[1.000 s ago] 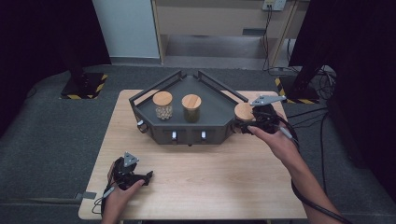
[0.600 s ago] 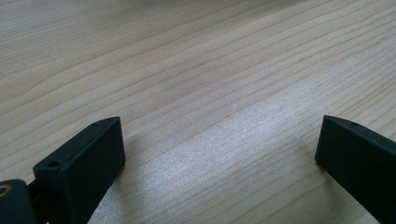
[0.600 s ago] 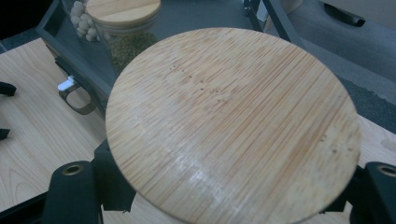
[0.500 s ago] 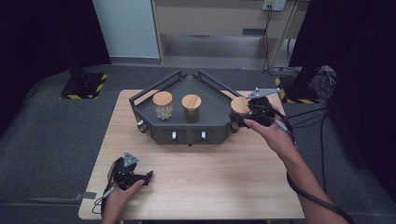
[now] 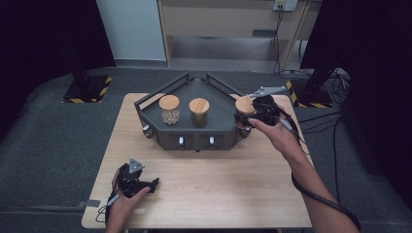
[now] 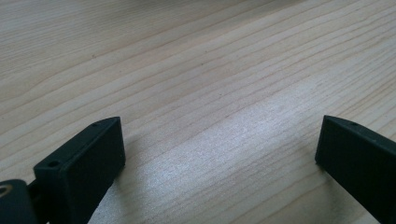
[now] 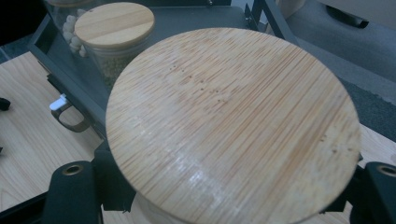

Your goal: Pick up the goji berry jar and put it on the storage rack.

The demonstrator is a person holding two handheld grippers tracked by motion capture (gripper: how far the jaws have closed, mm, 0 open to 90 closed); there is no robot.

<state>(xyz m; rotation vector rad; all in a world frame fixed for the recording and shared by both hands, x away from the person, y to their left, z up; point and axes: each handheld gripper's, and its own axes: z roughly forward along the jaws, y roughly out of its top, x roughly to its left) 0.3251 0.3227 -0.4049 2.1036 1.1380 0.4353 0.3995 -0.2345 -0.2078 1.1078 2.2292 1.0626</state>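
On the left, near the front edge of the tabletop (image 5: 204, 184), the person's left hand (image 5: 124, 204) rests on the wood with the left hand-held gripper (image 5: 153, 183) lying low and pointing to the right. In the left gripper view its two black jaws stand wide apart with only bare wood grain between them.

Farther back, in the middle of the tabletop, sits a dark tray (image 5: 221, 111) with raised rails and a pointed back. Inside it, toward the left, stands a glass jar of pale round pieces (image 5: 169, 110) with a bamboo lid. Just beside it to the right stands a second jar with darker contents (image 5: 199, 111), also under a bamboo lid. The two are near each other but apart. Small pale latches (image 5: 181, 141) show on the tray's front wall.

At the tray's right corner, the right hand-held gripper (image 5: 241, 118) is clamped on a third jar (image 5: 244, 108), which is upright at the tray's right edge; whether it rests on the tray or is lifted clear I cannot tell. In the right gripper view its round bamboo lid (image 7: 233, 123) sits just above the jaws, which hug the jar's sides below the lid. The person's right hand (image 5: 274, 133) holds this gripper from the front right, the forearm running off toward the lower right corner of the high view.
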